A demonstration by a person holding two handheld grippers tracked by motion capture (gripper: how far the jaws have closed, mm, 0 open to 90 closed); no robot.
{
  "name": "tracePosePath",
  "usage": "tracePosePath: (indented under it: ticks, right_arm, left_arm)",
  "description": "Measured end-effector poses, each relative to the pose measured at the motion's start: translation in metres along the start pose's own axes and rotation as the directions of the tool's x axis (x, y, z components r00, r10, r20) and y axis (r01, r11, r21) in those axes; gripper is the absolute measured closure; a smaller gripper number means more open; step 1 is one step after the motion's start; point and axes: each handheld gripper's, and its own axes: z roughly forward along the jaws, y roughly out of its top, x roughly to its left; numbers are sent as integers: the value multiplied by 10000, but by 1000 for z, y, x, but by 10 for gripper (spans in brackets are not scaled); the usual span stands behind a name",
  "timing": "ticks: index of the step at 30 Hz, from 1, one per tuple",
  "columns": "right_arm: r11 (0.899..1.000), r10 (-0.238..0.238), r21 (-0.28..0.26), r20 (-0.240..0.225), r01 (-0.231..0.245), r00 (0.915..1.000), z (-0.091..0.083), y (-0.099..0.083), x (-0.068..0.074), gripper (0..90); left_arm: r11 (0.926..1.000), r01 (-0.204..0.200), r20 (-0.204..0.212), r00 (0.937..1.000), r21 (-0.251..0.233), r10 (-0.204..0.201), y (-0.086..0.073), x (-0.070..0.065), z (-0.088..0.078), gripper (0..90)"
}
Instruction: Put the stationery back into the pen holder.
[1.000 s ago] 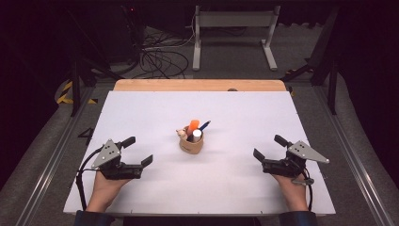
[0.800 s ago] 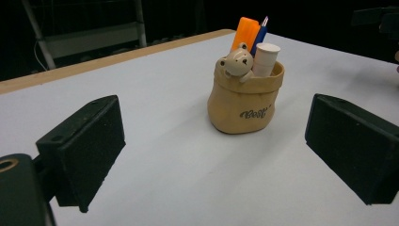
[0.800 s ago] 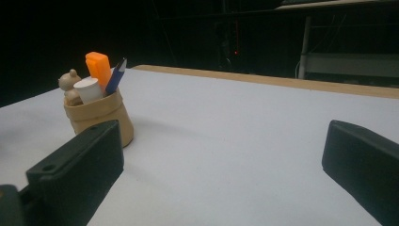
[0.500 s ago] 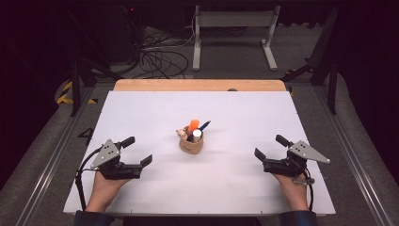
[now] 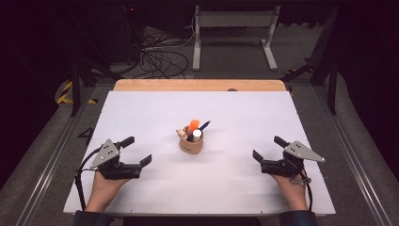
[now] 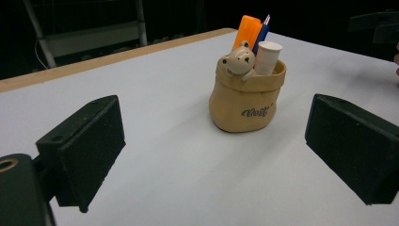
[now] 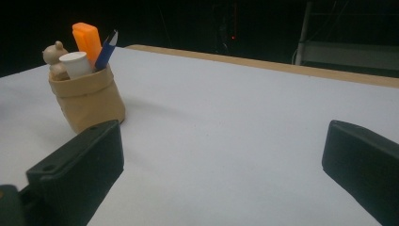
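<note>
Tan, sack-shaped pen holder (image 5: 191, 143) with a small bear figure stands at the centre of the matte white bench (image 5: 141, 108). Left tongs (image 5: 136, 151) at 8 o'clock and right tongs (image 5: 266, 149) at 4 o'clock rest spread apart, well away. Dark room and cables lie beyond.
</note>
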Motion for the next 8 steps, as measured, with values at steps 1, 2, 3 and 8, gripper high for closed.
tracePosePath:
  ticks: [1, 2, 3, 8]
  right_arm:
    - [10000, -15, 14, -4, 15, 10000, 0, 0, 0, 0]
    - [10000, -17, 13, -2, 17, 10000, 0, 0, 0, 0]
    - [10000, -11, -6, -3, 11, 10000, 0, 0, 0, 0]
    - [10000, -14, -16, 40, 14, 10000, 0, 0, -1, 0]
  left_arm:
    - [10000, 58, 5, 10000, 15, -58, 0, 0, 0, 60]
    - [10000, 32, 2, 10000, 36, -32, 0, 0, 0, 60]
    - [10000, 32, -2, 10000, 51, -32, -1, 0, 1, 60]
    - [10000, 14, 9, 10000, 58, -14, -1, 0, 1, 60]
